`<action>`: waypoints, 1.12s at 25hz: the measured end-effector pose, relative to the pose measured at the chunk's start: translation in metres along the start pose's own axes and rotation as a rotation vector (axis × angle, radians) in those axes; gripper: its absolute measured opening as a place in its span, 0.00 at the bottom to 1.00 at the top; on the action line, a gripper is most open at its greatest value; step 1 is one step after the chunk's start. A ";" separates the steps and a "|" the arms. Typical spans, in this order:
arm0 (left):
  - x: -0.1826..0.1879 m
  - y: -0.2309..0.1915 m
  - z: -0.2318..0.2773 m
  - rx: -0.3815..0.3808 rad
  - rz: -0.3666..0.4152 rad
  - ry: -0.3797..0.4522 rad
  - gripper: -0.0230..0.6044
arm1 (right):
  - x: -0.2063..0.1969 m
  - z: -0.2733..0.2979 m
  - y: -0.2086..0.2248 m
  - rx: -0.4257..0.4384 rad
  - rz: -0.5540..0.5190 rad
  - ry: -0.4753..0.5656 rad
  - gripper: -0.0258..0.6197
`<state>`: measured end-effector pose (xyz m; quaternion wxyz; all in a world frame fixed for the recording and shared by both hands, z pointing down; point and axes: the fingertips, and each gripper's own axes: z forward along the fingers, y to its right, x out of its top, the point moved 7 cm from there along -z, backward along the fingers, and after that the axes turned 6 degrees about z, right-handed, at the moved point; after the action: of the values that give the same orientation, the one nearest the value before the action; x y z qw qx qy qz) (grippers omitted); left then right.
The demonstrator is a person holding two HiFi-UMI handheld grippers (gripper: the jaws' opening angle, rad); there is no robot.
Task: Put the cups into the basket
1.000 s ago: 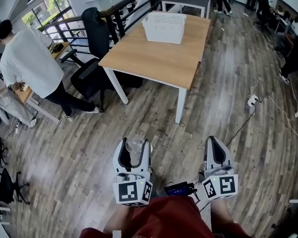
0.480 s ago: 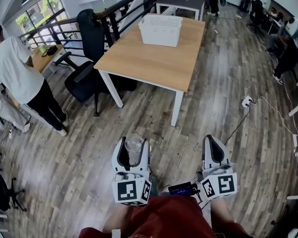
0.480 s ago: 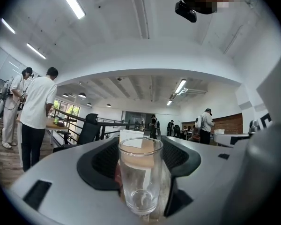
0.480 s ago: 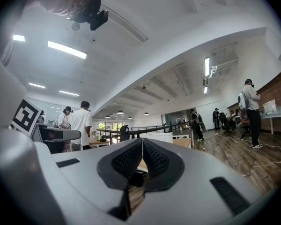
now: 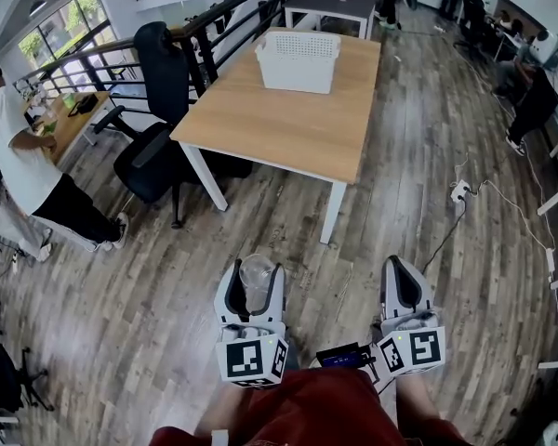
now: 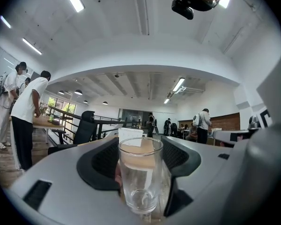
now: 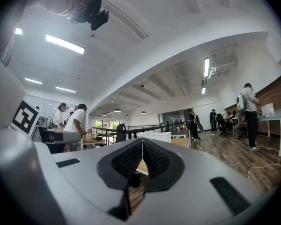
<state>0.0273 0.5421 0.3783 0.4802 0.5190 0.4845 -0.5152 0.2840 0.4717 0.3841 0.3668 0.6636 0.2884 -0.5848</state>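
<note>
Clear glass is clamped between the jaws of the left gripper: a cup, held upright with its mouth up. This is judged to be a carrying hold, so that the cup can be set down without tipping. The right gripper is closed on itself with nothing between its jaws, and is judged to be idle beside the loaded one.

The cup is well apart from the basket, with bare wooden floor lying between them. The basket is carried by the tabletop and appears empty, so the task is judged to be at the carrying stage. A black chair is seen left of the basket, and a person farther left of it.

The gap between cup and basket is shown only in the head view, where the glass is little more than a pale blur. Only the left gripper view shows the black pads against the cup's sides, and that nothing is seen inside the cup. The meeting of the other jaws is shown plainly in the right gripper view alone.
</note>
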 end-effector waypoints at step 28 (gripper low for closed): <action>0.005 -0.135 0.109 -0.040 -0.024 0.005 0.49 | 0.005 0.162 -0.061 -0.052 -0.035 -0.010 0.06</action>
<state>-0.1146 0.4431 0.3725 0.4829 0.5047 0.5022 -0.5098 0.1434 0.3723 0.3628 0.3753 0.6456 0.3131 -0.5868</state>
